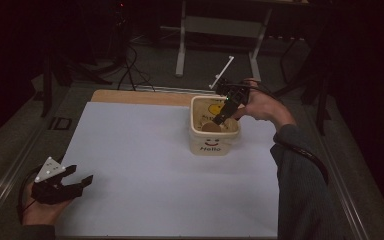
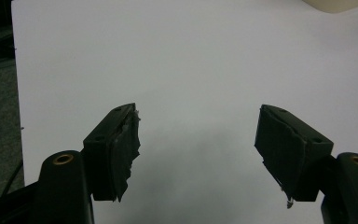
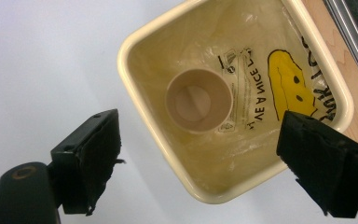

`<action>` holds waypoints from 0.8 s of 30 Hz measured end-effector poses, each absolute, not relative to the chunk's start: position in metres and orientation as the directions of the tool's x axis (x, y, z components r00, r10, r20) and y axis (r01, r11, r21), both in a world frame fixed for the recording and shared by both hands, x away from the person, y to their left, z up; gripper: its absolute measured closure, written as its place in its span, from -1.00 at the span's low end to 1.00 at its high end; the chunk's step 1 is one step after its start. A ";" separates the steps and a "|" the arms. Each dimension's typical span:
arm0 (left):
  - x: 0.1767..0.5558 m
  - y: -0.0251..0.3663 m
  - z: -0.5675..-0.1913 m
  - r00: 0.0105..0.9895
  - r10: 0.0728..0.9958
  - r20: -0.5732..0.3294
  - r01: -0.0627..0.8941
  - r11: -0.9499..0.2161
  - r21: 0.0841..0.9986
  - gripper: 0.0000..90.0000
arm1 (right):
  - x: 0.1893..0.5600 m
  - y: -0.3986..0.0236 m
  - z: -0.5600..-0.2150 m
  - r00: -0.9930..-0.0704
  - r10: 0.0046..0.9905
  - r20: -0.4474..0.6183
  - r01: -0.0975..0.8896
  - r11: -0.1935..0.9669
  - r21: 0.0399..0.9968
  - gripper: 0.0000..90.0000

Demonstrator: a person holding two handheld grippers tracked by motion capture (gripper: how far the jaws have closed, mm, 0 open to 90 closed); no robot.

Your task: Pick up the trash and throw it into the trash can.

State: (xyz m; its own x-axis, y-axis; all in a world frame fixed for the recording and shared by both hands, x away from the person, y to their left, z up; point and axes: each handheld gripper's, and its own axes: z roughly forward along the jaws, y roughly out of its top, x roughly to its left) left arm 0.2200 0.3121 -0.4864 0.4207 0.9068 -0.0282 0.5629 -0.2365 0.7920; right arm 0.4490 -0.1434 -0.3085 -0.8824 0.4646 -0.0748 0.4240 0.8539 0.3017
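A cream square bin [image 1: 214, 143] with a "Hello" smiley on its front stands on the white sheet at centre right. Inside it, on a clear bag printed with a yellow smiley [image 3: 291, 86], a brown paper cup [image 3: 199, 100] stands upright with nothing in it. My right gripper [image 1: 222, 116] hangs over the bin's mouth, pointing down, jaws wide open and holding nothing; the right gripper [image 3: 198, 156] looks straight down on the cup [image 1: 211, 127]. My left gripper [image 1: 84, 181] rests open at the near left edge of the sheet, holding nothing, and the left gripper [image 2: 196, 154] has only bare sheet between its jaws.
The white sheet [image 1: 130, 165] covers most of a wooden table [image 1: 130, 96] whose bare strip shows at the far edge. A metal rail [image 1: 10, 170] runs along the left side. Beyond the table stand a white frame [image 1: 220, 30] and floor cables [image 1: 130, 70].
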 end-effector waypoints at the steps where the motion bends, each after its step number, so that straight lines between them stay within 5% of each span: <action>1: 0.220 0.312 -0.486 0.421 0.907 -0.026 0.563 -0.238 0.792 -0.33 | 0.448 -0.144 -0.308 -0.882 0.464 -0.075 0.423 0.854 0.304 -0.71; 24: 0.220 0.311 -0.486 0.420 0.907 -0.021 0.560 -0.241 0.792 -0.33 | 0.424 -0.183 -0.307 -0.861 0.506 -0.058 0.427 0.779 0.460 -0.71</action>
